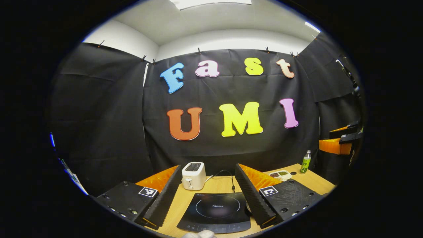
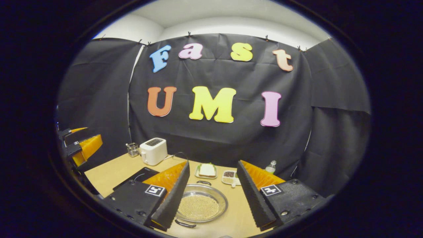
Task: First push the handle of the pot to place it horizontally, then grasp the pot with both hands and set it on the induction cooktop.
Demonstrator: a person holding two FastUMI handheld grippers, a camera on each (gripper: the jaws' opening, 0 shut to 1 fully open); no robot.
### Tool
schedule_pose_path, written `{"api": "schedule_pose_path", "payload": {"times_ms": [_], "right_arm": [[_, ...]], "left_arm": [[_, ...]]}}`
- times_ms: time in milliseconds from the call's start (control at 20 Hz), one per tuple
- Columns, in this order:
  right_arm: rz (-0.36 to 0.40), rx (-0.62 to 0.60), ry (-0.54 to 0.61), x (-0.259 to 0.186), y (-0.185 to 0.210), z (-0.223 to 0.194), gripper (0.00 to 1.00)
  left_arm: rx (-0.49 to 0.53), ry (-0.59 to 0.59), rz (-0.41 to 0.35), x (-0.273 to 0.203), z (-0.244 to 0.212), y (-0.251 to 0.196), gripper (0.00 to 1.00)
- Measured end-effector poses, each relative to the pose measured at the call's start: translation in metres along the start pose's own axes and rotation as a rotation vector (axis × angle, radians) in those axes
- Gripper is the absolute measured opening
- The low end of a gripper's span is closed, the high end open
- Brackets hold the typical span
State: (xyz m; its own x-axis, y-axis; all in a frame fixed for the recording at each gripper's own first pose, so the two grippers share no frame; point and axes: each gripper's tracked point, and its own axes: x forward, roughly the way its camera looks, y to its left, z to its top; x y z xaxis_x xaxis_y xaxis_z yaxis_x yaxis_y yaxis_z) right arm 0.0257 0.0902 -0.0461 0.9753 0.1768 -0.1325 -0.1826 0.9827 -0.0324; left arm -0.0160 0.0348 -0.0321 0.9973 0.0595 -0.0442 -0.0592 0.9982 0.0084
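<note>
Wooden table point(image 1: 218, 185) under both grippers, and nothing is grabbed: both sets of jaws are spread wide with just air between them.

From the left gripper view, my left gripper point(image 1: 209, 198) hangs right over the cooktop point(image 1: 216, 211), which sits between the two fingers and a bit ahead of them. Toaster point(image 1: 193, 175) is just past the cooktop, near the left finger's tip, with a cord point(image 1: 224, 173) looping behind it. Beyond the right finger I can see a small snack tray point(image 1: 280, 174) and a green bottle point(image 1: 305, 162) further out. Way off to the right edge, the other gripper is partly visible, held up in the air.

From the right gripper view, my right gripper point(image 2: 213, 193) frames the pot point(image 2: 201, 206), a shallow metal pan sitting between the fingers, closer to the left one. Neither finger touches it as far as I can tell. It has a dark handle at the far rim point(image 2: 204, 182) and another at the near rim point(image 2: 185, 224), so they line up front to back from this gripper. Ahead of the jaws there's a plate with bread point(image 2: 207, 170) and the snack tray again. Toaster and a glass point(image 2: 133, 149) are off past the left finger, with a corner of the cooktop peeking out beside that finger.
</note>
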Motion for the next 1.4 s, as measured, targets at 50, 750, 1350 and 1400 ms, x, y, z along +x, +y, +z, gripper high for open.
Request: {"api": "schedule_pose_path", "payload": {"times_ms": [50, 750, 1350, 1400], "right_arm": [[0.018, -0.004, 0.019, 0.004, 0.007, -0.007, 0.85], [0.186, -0.087, 0.393, 0.04, 0.073, -0.155, 0.1], [0.258, -0.029, 0.729, 0.027, 0.115, -0.28, 0.04], [0.257, -0.016, 0.745, 0.027, 0.118, -0.287, 0.04]], "left_arm": [[0.002, 0.006, 0.002, -0.001, -0.004, 0.001, 0.96], [-0.016, 0.061, 0.025, -0.011, -0.026, 0.011, 0.96], [-0.02, 0.102, 0.079, -0.02, -0.041, 0.037, 0.96], [-0.015, 0.104, 0.082, -0.021, -0.041, 0.039, 0.96]]}}
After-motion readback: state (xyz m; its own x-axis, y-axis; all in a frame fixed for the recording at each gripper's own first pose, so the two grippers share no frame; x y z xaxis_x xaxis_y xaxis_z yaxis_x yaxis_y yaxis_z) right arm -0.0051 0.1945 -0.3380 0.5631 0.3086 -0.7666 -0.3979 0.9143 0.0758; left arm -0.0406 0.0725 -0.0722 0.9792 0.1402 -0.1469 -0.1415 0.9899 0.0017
